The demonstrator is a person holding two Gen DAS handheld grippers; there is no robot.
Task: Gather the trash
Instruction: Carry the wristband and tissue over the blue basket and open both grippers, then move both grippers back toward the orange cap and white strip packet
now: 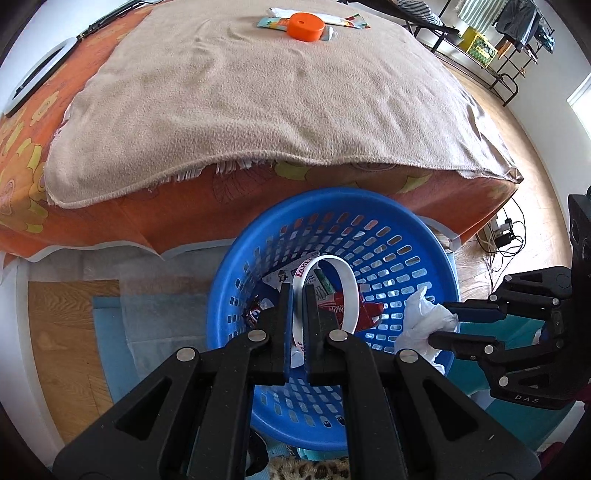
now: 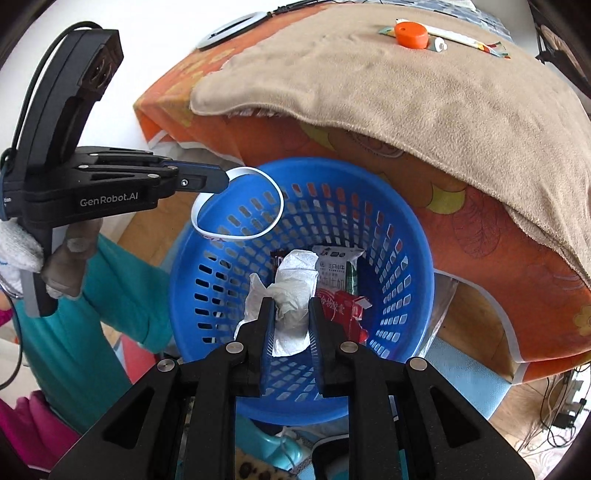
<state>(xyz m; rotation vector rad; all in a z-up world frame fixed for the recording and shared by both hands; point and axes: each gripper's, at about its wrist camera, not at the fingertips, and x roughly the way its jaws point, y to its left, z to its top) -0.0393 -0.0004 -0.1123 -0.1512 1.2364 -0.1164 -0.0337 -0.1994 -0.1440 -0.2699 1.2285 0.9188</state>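
- A round blue plastic basket with slotted walls (image 1: pixel 406 221) (image 2: pixel 413 236) fills the lower middle of both views, standing on the floor against the draped edge of a bed.
- Inside it lie a white printed carton (image 2: pixel 334 269), a red wrapper (image 1: pixel 365 314) (image 2: pixel 343 306) and a dark wrapper (image 1: pixel 255 314).
- The left gripper (image 1: pixel 298 291) (image 2: pixel 226 180), at the bottom centre of its own view and entering from the left in the other, is pinched tight on a thin white loop of paper strip (image 1: pixel 347 280) (image 2: pixel 240 203), held above the basket's rim.
- The right gripper (image 2: pixel 291 306) (image 1: pixel 437 321), at the bottom centre of its own view, is clamped narrowly on a crumpled white tissue (image 2: pixel 295 280) (image 1: pixel 424 317) over the basket's mouth.
- A hand in a white glove (image 2: pixel 55 258), with a teal sleeve (image 2: pixel 122 295) behind it, grips the left gripper's handle.
- A beige fleece blanket (image 1: pixel 258 103) (image 2: pixel 406 88) covers an orange flowered sheet (image 1: pixel 22 166) (image 2: pixel 480 229).
- Near the top of each frame, on the blanket, sit a round orange lid (image 1: pixel 306 26) (image 2: pixel 412 35), a white tube (image 2: pixel 454 38) and a colourful wrapper (image 1: pixel 271 23).
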